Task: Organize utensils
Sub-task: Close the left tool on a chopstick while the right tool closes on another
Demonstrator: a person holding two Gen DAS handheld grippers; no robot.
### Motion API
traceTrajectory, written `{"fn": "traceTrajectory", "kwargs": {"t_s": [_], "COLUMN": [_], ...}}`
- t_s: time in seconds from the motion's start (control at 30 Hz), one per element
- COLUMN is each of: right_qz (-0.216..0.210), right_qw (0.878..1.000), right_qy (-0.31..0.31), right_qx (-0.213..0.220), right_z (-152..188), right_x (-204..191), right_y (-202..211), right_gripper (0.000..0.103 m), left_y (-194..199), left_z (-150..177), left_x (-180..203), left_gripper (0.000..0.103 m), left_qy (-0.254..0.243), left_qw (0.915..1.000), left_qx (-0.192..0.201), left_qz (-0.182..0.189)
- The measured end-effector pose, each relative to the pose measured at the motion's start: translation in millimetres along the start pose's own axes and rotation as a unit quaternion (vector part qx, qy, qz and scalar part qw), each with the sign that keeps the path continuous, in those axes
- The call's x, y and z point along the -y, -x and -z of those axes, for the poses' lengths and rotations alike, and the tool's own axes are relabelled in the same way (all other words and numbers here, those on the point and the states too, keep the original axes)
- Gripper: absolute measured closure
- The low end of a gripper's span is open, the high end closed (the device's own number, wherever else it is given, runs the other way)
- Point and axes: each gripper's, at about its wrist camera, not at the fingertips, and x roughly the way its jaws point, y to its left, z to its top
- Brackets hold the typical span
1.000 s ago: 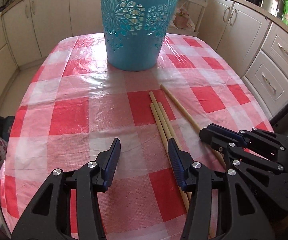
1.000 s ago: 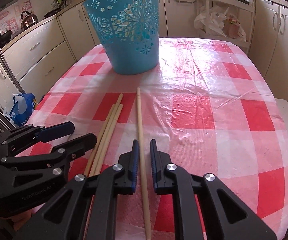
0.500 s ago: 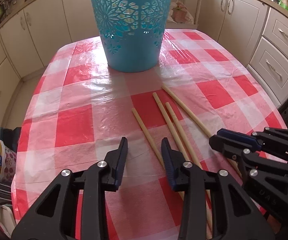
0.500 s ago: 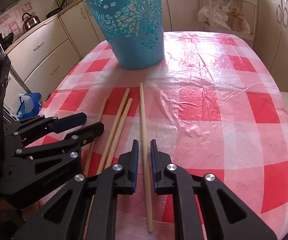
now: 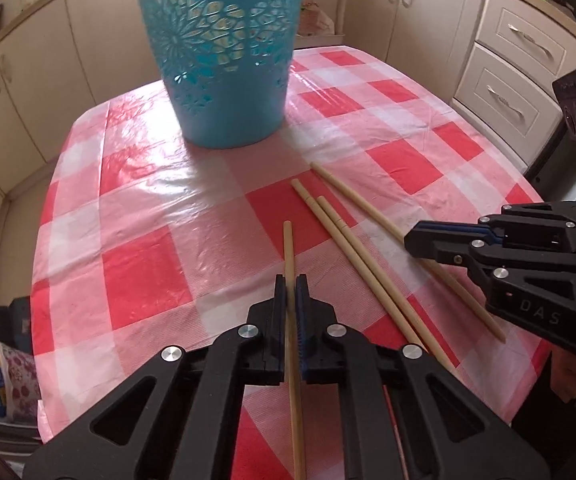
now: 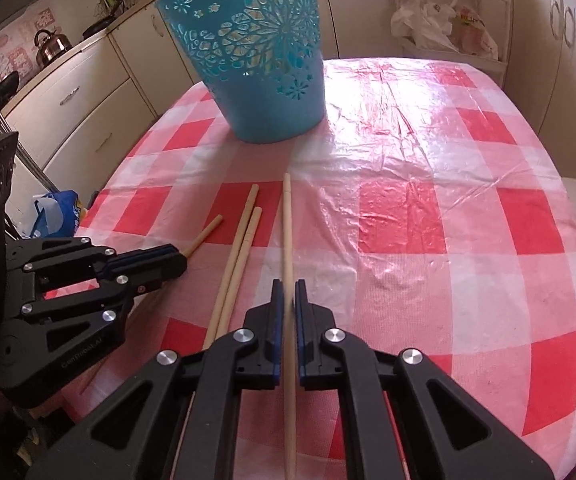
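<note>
Several wooden chopsticks are on the red-checked tablecloth (image 5: 144,272). My left gripper (image 5: 290,285) is shut on one chopstick (image 5: 289,252), which points forward. My right gripper (image 6: 289,291) is shut on another chopstick (image 6: 287,220). Two loose chopsticks (image 5: 340,232) lie side by side between the grippers, also in the right wrist view (image 6: 240,236). A blue cut-out basket (image 5: 220,52) stands upright at the far end of the table, also in the right wrist view (image 6: 256,52). The right gripper shows at the right of the left wrist view (image 5: 412,240), the left gripper at the left of the right wrist view (image 6: 180,260).
Cream kitchen cabinets (image 5: 516,64) surround the table. A blue bag (image 6: 54,216) sits on the floor to the left. A kettle (image 6: 50,46) stands on the counter. The table's near edge is just under both grippers.
My left gripper has closed from open onto the leftmost chopstick. My right gripper stays shut on its chopstick; both views have drawn slightly nearer the basket.
</note>
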Motion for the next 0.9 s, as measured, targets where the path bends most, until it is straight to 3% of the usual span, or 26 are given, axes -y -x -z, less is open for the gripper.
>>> {"fn": "traceTrajectory", "kwargs": {"t_s": [0.17,0.23,0.4,0.47,0.7,0.77,0.83,0.9], "right_qz": [0.03,0.044,0.007,0.008,0.053,0.033,-0.04,-0.083], "right_qw": [0.998,0.995,1.0,1.0,0.993,0.997,0.999,0.995], "right_qy": [0.063,0.084,-0.01,-0.005,0.101,0.074,0.0,-0.047], "right_qx": [0.005,0.014,0.003,-0.005,-0.006,-0.015,-0.03,-0.026], "right_z": [-11,-12,-13,-12,-16,-18,-19,-16], "right_x": [-14,-18,9,10,-13,-7,8,20], "right_y": [-13,-17,-10,-9,-19,-19,-17,-10], "right_gripper": [0.087,0.095,0.097,0.096,0.095,0.097,0.097,0.097], "left_y": [-3,-5,-2,-3,-8,-7,-3,3], "left_z": [-2,-3,-3,-4,-9,-10,-9,-6], "left_x": [2,2,-11,-11,2,2,1,-3], "left_gripper": [0.098,0.098,0.098,0.098,0.093,0.098,0.099,0.099], "left_qy": [0.013,0.025,0.088,0.086,0.047,0.049,0.058,0.071], "left_qw": [0.9997,0.9991,0.9954,0.9956,0.997,0.9975,0.9976,0.9971], "left_qx": [0.0,0.003,0.006,0.0,-0.004,-0.005,0.0,0.007], "left_qz": [-0.021,-0.033,-0.037,-0.037,-0.061,-0.05,-0.038,-0.028]}}
